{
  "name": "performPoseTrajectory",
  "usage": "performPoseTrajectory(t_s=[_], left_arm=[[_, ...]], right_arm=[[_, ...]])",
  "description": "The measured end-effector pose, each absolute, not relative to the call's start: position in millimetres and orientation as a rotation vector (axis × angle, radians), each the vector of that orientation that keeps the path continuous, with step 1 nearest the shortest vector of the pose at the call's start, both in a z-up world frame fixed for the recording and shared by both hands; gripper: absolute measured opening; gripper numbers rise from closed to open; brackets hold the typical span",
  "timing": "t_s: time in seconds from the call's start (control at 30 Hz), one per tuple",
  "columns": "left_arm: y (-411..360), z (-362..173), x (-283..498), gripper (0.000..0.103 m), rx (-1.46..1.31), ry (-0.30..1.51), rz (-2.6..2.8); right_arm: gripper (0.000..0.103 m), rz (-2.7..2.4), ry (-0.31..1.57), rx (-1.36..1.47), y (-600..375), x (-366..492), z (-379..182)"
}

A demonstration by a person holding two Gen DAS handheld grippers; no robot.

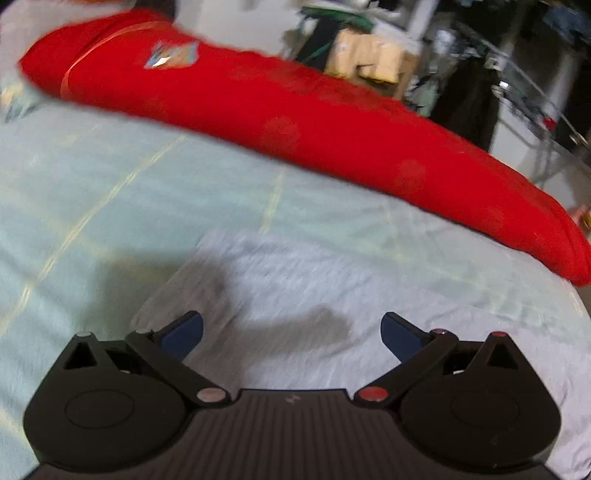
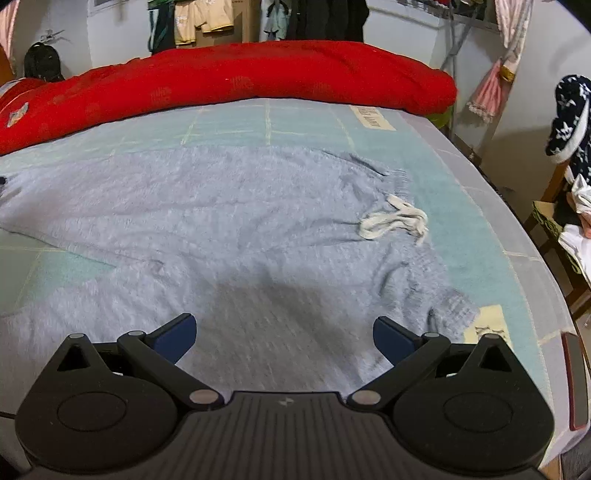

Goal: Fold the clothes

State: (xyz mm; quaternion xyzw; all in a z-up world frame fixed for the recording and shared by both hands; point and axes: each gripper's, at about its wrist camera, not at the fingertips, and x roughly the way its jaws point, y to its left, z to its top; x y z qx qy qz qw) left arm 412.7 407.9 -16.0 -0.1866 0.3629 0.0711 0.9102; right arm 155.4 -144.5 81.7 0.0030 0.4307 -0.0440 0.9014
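A pale lavender fuzzy garment (image 2: pixel 229 221) lies spread flat on the bed, its white drawstring (image 2: pixel 395 220) bunched at the waistband on the right. In the left wrist view, part of the same garment (image 1: pixel 332 280) lies below and ahead of the fingers. My right gripper (image 2: pixel 284 338) hovers open over the garment's near part, nothing between its blue pads. My left gripper (image 1: pixel 291 336) is open too, just above the lavender cloth. The left wrist view is motion-blurred.
A light blue checked sheet (image 2: pixel 295 122) covers the bed. A long red quilt (image 2: pixel 229 81) runs along the far side, and the same red quilt (image 1: pixel 295 118) shows in the left wrist view. Clothes hang on a rack (image 2: pixel 199 22) behind. A chair with piled clothes (image 2: pixel 569 206) stands at right.
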Motion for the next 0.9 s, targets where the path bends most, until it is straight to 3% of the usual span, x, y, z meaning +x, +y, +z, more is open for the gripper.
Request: performPoseTrajectory(t_s=[0.2,0.4,0.63,0.9], left_arm=[[404,-32,435,0.101,-0.4,0.813,0.204],[349,9,410,0.101,-0.246,0.781,0.092],[210,59,377,0.101,0.001,0.767,-0.185],[45,62,347,0.101,0.095,0.773,-0.43]], right_arm=[[0.103,-0.073,0.903,-0.002,-144,160,80],[0.103,-0.116,0.915,0.033,-163,161,71],[0.103,-0.077,0.918,0.014,-173,170,57],[0.103,0.053,0.946,0.073,-203,187,20]])
